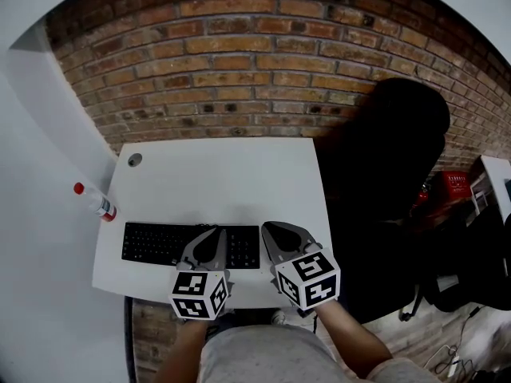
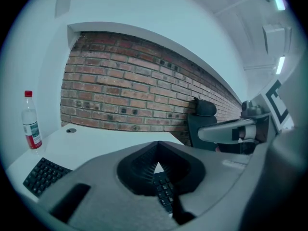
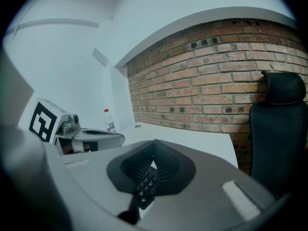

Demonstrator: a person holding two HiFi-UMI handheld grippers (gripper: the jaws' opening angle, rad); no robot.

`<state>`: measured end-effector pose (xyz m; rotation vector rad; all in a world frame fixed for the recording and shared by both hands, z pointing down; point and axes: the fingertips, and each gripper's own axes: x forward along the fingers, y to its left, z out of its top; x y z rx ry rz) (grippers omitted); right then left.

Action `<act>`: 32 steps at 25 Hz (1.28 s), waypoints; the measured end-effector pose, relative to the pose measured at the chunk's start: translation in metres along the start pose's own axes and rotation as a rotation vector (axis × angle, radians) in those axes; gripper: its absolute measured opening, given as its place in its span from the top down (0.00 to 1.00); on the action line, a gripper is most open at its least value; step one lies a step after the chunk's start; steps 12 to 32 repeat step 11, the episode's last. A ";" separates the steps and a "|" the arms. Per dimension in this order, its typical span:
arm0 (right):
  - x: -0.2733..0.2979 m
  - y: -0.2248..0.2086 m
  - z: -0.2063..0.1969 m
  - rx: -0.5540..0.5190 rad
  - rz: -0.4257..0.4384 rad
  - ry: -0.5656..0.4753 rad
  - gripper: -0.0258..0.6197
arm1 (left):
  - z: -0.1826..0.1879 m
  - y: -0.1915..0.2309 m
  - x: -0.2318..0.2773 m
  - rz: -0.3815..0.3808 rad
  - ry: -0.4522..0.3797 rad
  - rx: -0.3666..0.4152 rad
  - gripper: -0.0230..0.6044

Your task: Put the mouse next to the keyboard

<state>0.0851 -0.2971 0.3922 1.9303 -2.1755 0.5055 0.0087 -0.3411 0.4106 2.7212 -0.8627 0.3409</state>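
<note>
Although the task turns on a mouse, none shows in any of the three views, so it is hard to judge how far along things are. The keyboard lies along the near edge of the white surface, toward its left. The bare patch just to its right is where a mouse would belong.

The right tool hangs over exactly that patch, and its body and marker cube cover the spot in the head view. A mouse could be sitting under there, set down and done, or it could lie off camera, not yet fetched; I cannot tell which.

Both tools look empty. The left tool, over the keyboard's right end, has its jaws brought together at the tips, with only keys showing through the hollow behind them. The right tool's jaws are likewise closed on nothing, with a corner of the keyboard visible below.

A red-capped bottle stands by the surface's left edge, apart from the keyboard, and a black chair sits to the right against the brick wall. The surface's near-right edge is hidden beneath the tools and the person's arms.
</note>
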 end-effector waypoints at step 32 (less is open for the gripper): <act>0.000 -0.003 -0.003 0.006 0.005 0.005 0.95 | -0.004 -0.007 0.006 -0.014 0.004 -0.003 0.97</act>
